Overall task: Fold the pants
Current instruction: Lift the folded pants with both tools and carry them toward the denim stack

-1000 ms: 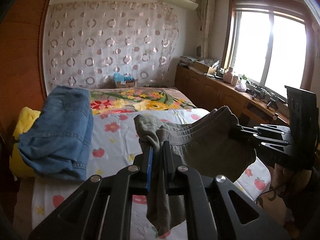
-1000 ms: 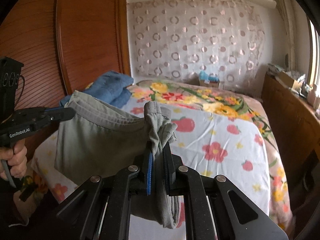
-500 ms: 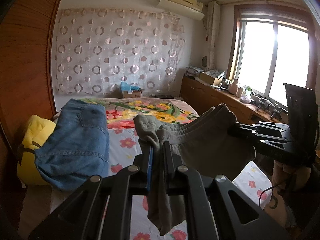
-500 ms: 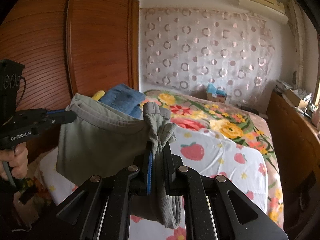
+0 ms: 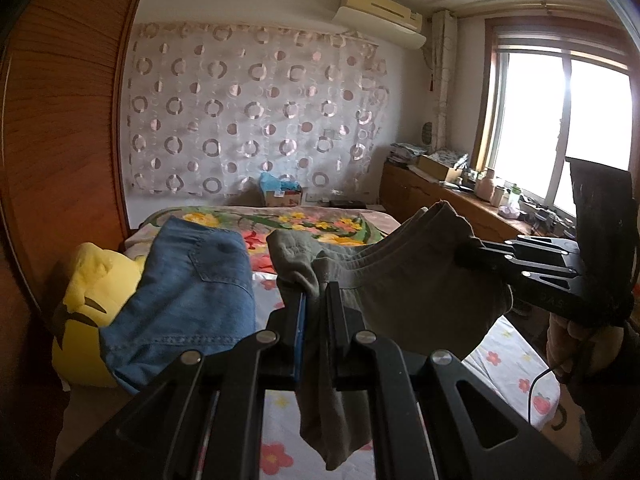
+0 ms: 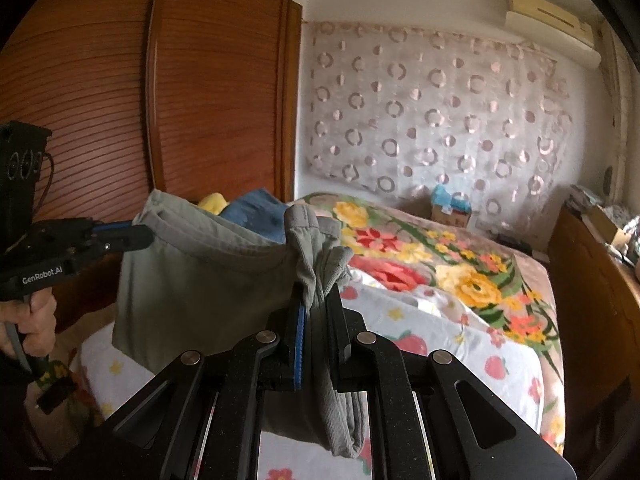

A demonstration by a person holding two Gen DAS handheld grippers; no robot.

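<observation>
Grey-green pants hang in the air above the bed, stretched by the waistband between both grippers. My left gripper is shut on one end of the waistband, and cloth droops below its fingers. The other end is pinched in my right gripper, which is also shut. In the left wrist view the right gripper comes in from the right, a hand beneath it. The right wrist view shows the left gripper at the left, clamped on the pants.
Folded blue jeans lie on a yellow cushion at the bed's left side. The bed has a flowered sheet. A wooden wardrobe stands left; a low cabinet with clutter runs under the window on the right.
Both grippers have risen with the pants held between them, away from the bed. The views have tilted up, showing more wall and ceiling. Both grips are unchanged.
</observation>
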